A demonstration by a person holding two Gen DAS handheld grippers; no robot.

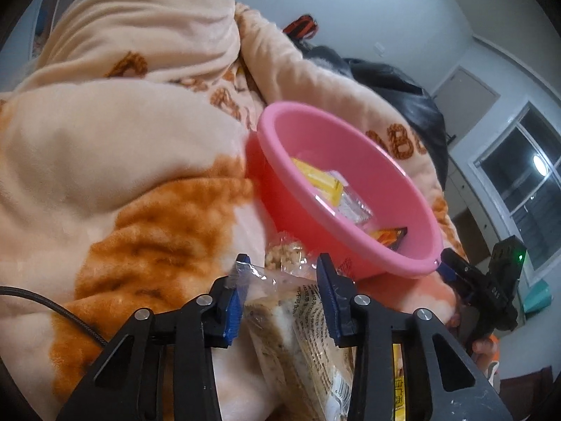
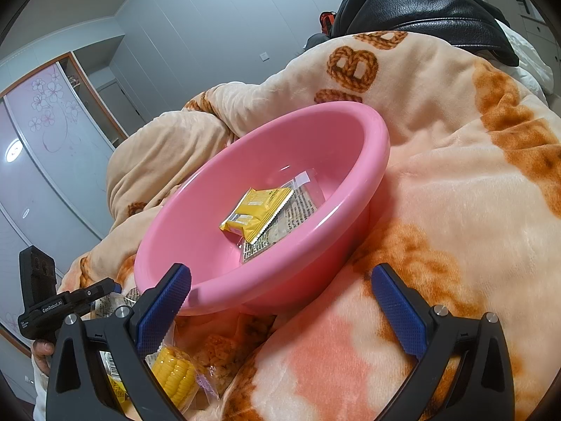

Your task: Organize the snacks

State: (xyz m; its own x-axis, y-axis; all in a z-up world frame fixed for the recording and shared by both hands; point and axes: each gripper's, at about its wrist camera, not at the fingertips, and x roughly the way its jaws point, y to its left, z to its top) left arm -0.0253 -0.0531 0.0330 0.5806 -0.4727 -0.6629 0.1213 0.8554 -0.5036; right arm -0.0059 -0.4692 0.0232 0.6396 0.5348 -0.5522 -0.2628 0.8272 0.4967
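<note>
left hand-held gripper (image 1: 282, 294) pinched on the clear-wrapped bread pack (image 1: 298, 333) just short of the pink basin (image 1: 354, 263) on the blanket (image 1: 105, 175): lift clear over the rim before letting go; right hand-held gripper (image 2: 280, 310) wide open, empty, corn pack (image 2: 175, 373) below it likely next.

Left gripper (image 1: 280, 294): jaws drawn in, blue pads (image 1: 234, 310) pressing both sides of a clear-wrapped snack packet (image 1: 298, 329); seen from the right wrist camera low at the left edge
Right gripper (image 2: 280, 301): jaws spread wide; nothing between the blue pads (image 2: 398, 312)
Hand (image 2: 42, 351): fingers wrapped around the left gripper's handle
</note>
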